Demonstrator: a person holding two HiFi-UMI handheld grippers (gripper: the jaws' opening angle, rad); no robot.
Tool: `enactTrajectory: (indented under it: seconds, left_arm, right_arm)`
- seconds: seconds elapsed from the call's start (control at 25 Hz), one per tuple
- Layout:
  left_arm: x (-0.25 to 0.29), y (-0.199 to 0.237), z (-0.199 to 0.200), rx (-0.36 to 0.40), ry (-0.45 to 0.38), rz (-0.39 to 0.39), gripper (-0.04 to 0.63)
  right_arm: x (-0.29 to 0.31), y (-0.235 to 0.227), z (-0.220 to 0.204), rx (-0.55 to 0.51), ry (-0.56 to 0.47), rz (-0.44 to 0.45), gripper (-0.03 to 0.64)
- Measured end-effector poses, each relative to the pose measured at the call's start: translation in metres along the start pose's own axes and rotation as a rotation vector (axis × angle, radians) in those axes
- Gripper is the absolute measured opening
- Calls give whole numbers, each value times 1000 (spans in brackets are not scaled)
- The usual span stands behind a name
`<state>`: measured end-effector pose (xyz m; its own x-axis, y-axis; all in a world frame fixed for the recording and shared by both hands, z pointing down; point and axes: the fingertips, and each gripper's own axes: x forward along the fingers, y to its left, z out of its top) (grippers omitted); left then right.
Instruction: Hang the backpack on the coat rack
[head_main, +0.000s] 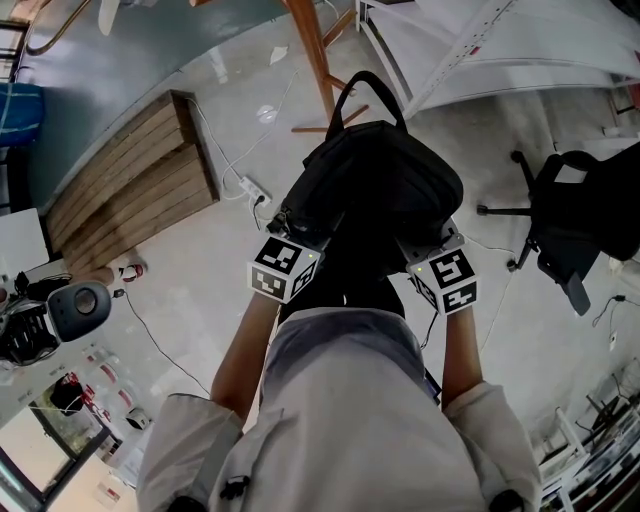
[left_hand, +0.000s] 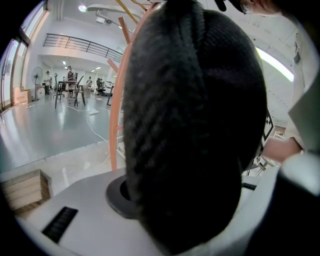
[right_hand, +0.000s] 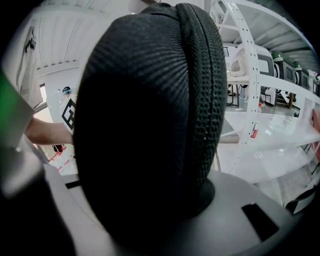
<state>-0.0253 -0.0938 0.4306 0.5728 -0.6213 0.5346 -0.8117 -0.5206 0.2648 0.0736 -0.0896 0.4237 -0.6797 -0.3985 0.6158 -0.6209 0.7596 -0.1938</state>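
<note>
In the head view the black backpack (head_main: 375, 190) hangs in the air in front of me, its top handle loop (head_main: 362, 92) pointing toward the orange wooden coat rack pole (head_main: 310, 50). My left gripper (head_main: 305, 232) grips the bag's near left side and my right gripper (head_main: 428, 243) its near right side. Padded black backpack fabric (left_hand: 195, 125) fills the left gripper view, pressed between the jaws, with the coat rack (left_hand: 116, 110) behind it. The right gripper view shows the same ribbed backpack fabric (right_hand: 150, 125) clamped between that gripper's jaws. The fingertips themselves are hidden by the bag.
A slatted wooden box (head_main: 130, 180) lies on the floor at left, with a power strip and white cable (head_main: 252, 190) beside it. A black office chair (head_main: 575, 215) stands at right. White shelving (head_main: 500, 40) runs behind the rack.
</note>
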Motion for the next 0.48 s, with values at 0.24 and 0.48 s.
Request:
enactTrajectory:
  seconds: [0.24,0.48]
  left_arm:
    - [8,10,-6,-14,15,-6,169]
    - [18,21,-15,-29,38,-11,169]
  right_arm:
    - [12,-4,-6,19,20,-6,141]
    - [27,-10,-13,42,40,-6,141]
